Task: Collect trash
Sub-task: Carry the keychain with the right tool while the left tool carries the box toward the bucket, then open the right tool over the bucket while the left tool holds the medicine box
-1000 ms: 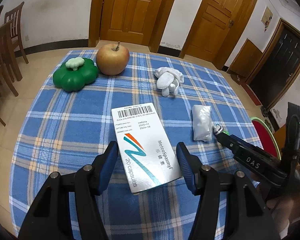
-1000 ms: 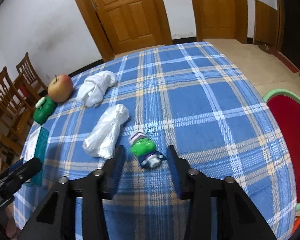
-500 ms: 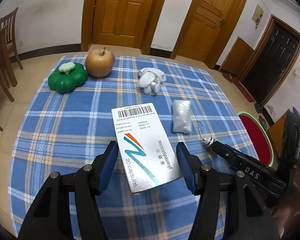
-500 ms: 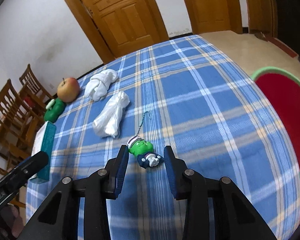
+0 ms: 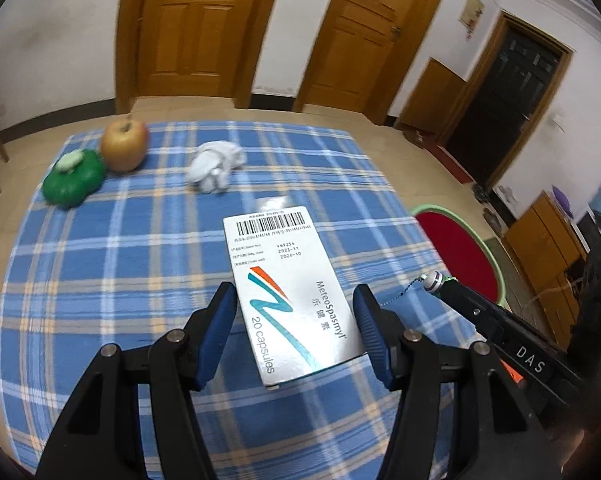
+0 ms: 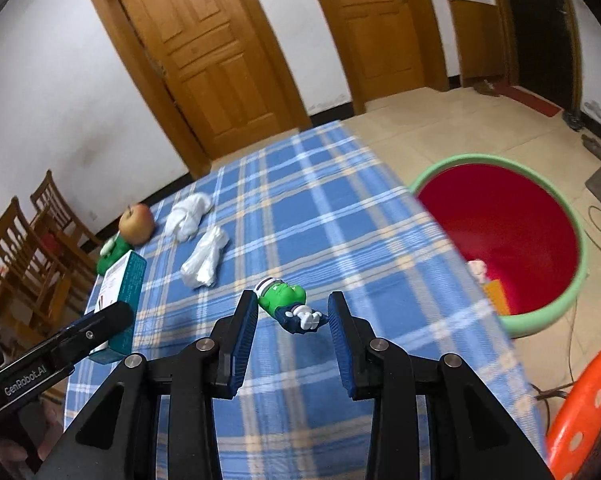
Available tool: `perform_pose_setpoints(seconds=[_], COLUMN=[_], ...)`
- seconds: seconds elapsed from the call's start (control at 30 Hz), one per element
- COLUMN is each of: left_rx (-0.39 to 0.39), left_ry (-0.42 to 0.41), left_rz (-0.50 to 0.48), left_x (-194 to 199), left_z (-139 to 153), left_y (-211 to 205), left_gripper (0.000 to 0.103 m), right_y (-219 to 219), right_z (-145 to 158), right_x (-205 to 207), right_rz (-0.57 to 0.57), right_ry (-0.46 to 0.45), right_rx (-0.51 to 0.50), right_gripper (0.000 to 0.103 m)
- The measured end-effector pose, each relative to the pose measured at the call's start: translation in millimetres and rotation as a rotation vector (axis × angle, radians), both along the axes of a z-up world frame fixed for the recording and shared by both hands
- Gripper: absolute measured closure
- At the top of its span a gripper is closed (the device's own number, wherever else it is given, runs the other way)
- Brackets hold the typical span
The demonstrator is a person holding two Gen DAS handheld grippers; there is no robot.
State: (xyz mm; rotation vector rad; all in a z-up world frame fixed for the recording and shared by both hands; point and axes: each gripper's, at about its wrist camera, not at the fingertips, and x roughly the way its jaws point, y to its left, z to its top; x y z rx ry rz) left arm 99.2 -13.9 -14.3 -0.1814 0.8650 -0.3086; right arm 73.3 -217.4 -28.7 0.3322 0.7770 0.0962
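Note:
My left gripper [image 5: 294, 304] is shut on a white medicine box [image 5: 288, 288] marked "20 capsules" and holds it above the blue plaid table [image 5: 100, 264]. My right gripper [image 6: 293, 312] is shut on a small green toy figure [image 6: 286, 302] with a chain and holds it up near the table's right edge. The box also shows in the right wrist view [image 6: 122, 296]. A crumpled white plastic bag [image 6: 204, 260] and a white tissue wad [image 6: 190, 216] lie on the table. A red basin with a green rim [image 6: 500, 232] stands on the floor to the right with some items inside.
An apple [image 5: 124, 146] and a green pumpkin-shaped container [image 5: 72, 178] sit at the table's far left. Wooden chairs [image 6: 32, 248] stand left of the table. An orange stool [image 6: 580, 412] is at the lower right. Wooden doors are behind.
Both grippers have lifted their items off the table and moved right, toward the basin. The toy figure has left the cloth and now hangs between the right fingers.

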Motion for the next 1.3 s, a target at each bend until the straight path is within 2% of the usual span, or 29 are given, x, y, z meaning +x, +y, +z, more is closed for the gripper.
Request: perform_pose_setpoints(seconds=[0.2,0.5,1.03,1.3], left_rx=[0.031,0.067,0.095,0.119], left_ry=[-0.030,-0.037,-0.019,-0.004], left_rz=[-0.064,-0.135,-0.291,-0.321], left_x=[4,21,49,58], left_z=[14,15,2,-6], left_y=[-29,-73,-160,-188], left_gripper=[0.043,0.043,0.043,0.043], right_y=[-31,-81,-164,-185], right_z=[10,11,-22,-39], right_x=[-15,-27,-21,-8], right_rz=[-0.068,-0.201,-0.368,-0.387], right_ry=[-0.028,-0.058,-0.017,0.003], right_rx=[0.009,0.022,0.125,0.161], right_gripper=[0.066,0.066,0.066,0.064])
